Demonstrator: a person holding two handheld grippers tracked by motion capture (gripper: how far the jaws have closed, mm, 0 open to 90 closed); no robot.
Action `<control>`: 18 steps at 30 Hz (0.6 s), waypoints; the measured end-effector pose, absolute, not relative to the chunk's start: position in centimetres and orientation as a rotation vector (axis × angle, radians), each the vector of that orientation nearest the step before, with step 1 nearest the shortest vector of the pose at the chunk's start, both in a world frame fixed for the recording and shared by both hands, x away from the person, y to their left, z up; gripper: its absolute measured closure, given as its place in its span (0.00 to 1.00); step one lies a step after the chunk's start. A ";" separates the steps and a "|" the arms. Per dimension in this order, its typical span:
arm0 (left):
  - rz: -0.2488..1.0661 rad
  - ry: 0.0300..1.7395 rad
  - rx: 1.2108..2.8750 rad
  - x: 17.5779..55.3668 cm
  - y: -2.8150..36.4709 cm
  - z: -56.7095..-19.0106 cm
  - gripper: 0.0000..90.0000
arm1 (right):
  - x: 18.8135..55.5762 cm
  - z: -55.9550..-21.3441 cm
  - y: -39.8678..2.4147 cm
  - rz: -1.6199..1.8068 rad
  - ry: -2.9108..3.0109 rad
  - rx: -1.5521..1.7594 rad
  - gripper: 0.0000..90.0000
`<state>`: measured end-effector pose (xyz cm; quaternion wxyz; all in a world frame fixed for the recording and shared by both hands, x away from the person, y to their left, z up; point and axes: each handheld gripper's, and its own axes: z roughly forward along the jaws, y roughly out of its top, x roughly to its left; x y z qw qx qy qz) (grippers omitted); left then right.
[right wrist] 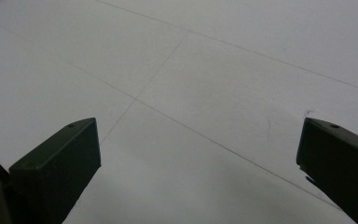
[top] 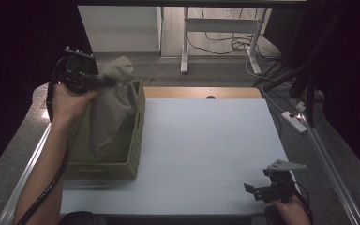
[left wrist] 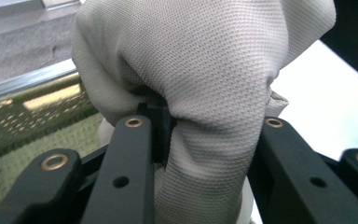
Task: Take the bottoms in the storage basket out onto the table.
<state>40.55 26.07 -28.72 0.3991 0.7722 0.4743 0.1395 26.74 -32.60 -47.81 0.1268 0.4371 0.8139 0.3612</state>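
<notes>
At the left edge of the white tabletop (top: 206, 140) stands a green woven basket (top: 136, 140), and a beige cloth (top: 112, 108) hangs down into it, its lower part resting inside while its bunched top rises above the rim. The left tongs (top: 101, 80), held in the person's left hand (top: 70, 101) above the far corner of the basket, are clenched on the upper fold of that cloth. In the left gripper view the knitted fabric (left wrist: 205, 84) bulges out between the black jaws, pinched near their tips, with the basket's weave (left wrist: 32, 126) below and to the left and the white surface off to the right. The right tongs (top: 251, 190) sit low over the near right part of the tabletop, well apart from the basket, held by the right hand (top: 290, 208). In the right gripper view their jaws stand wide apart, released, over the bare white surface (right wrist: 191, 93), which is crossed by thin seam lines.
</notes>
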 end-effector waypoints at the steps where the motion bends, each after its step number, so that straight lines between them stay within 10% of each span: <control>1: 0.355 1.192 1.953 40.5 25.8 -28.5 0.77 | 26.7 -47.8 -32.6 1.053 2.370 1.274 0.00; 18: 0.362 1.018 1.981 39.9 21.3 -25.1 0.77 | 26.6 -47.7 -32.7 1.081 2.364 1.268 0.00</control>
